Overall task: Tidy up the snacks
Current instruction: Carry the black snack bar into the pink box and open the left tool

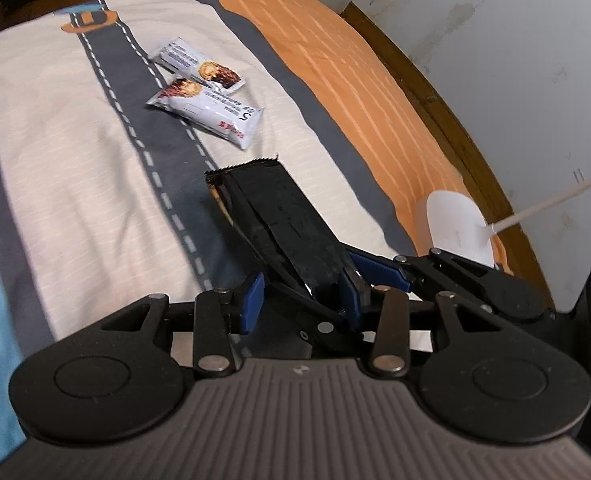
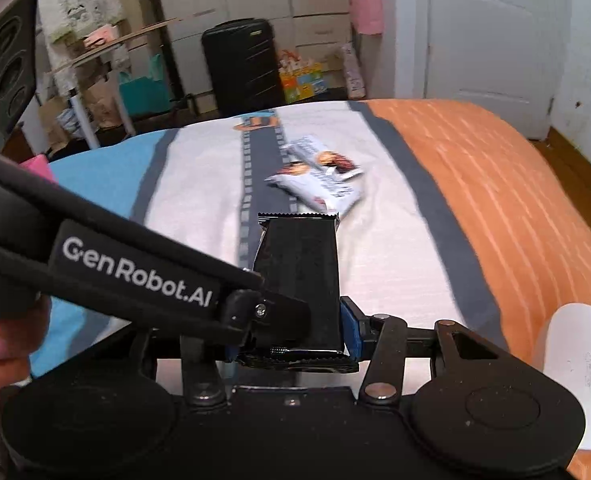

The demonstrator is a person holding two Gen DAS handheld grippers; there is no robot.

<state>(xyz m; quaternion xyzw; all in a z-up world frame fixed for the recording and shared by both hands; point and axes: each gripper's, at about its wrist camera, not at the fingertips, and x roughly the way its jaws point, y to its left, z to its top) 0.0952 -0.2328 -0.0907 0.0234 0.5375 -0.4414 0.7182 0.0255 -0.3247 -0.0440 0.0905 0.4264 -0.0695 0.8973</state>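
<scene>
– Packet location?
– Black packet was held raised over the bed cover, its near end clamped by left gripper and right gripper together, both narrowed onto it.
– Axis?
– Long axis was pointed straight ahead at two white packets, well apart and laid crosswise on the cover. Neither hand was judged nearer.

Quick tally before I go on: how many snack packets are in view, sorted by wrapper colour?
White packets, lying on the bedspread: 2
Black packet, held off the bed between both grippers: 1
Total: 3
</scene>
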